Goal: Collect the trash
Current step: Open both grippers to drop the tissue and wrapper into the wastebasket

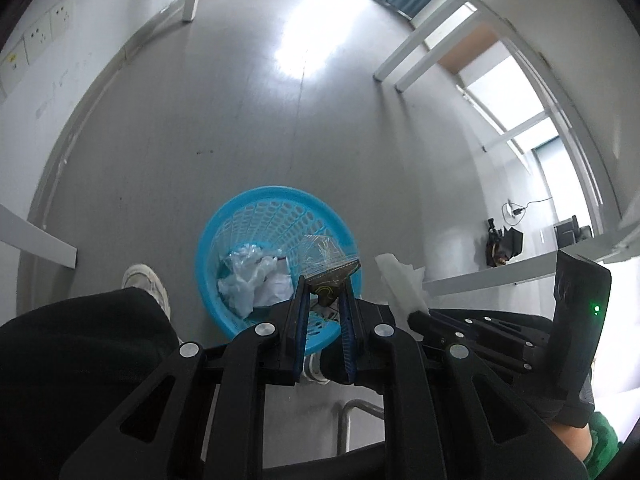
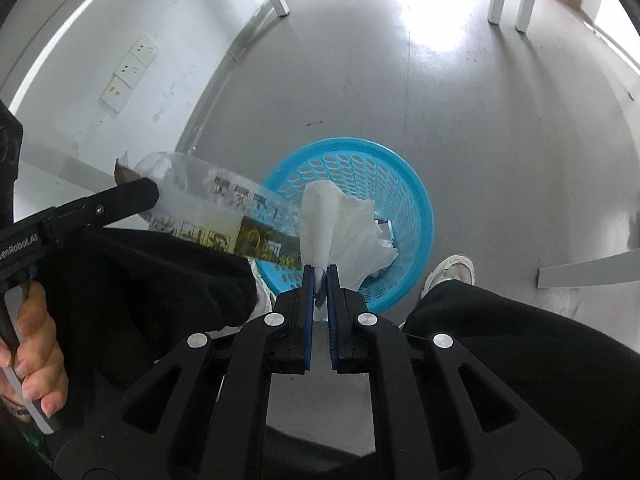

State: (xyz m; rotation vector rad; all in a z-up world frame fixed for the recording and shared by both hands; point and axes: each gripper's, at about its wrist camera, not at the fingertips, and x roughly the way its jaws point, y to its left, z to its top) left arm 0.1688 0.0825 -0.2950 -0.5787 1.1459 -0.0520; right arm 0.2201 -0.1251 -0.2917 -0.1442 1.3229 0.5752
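The left gripper (image 1: 326, 286) has its jaws drawn in on a clear plastic wrapper (image 1: 326, 268) with dark, gold-printed ends; the wrapper sticks out past the fingertips, straight ahead of them; in the right wrist view the same wrapper (image 2: 224, 216) runs as a long strip from the left gripper's black tip (image 2: 140, 196) across toward the basket. The right gripper (image 2: 320, 276) is pressed together on a crumpled white tissue (image 2: 340, 232), which fans out just beyond its blue pads (image 2: 307, 300); in the left wrist view that tissue (image 1: 400, 284) shows just to the side of the left gripper, pinched at the right gripper's tip (image 1: 418, 316).

Beyond and below both grippers stands a round blue perforated basket (image 1: 276, 208) on the grey floor (image 1: 240, 100); both held pieces hang over its opening, the wrapper over the near rim; inside it lies a crumpled clear plastic bag (image 1: 246, 276) with other pale scraps beside it, too jumbled to tell apart.

Nearer than the basket, dark trouser legs (image 2: 520, 340) and white shoes (image 1: 148, 280) flank it; a bare hand (image 2: 36, 352) grips the left gripper's handle; white table legs (image 1: 416, 56) stand well apart from the basket, farther out on the floor.
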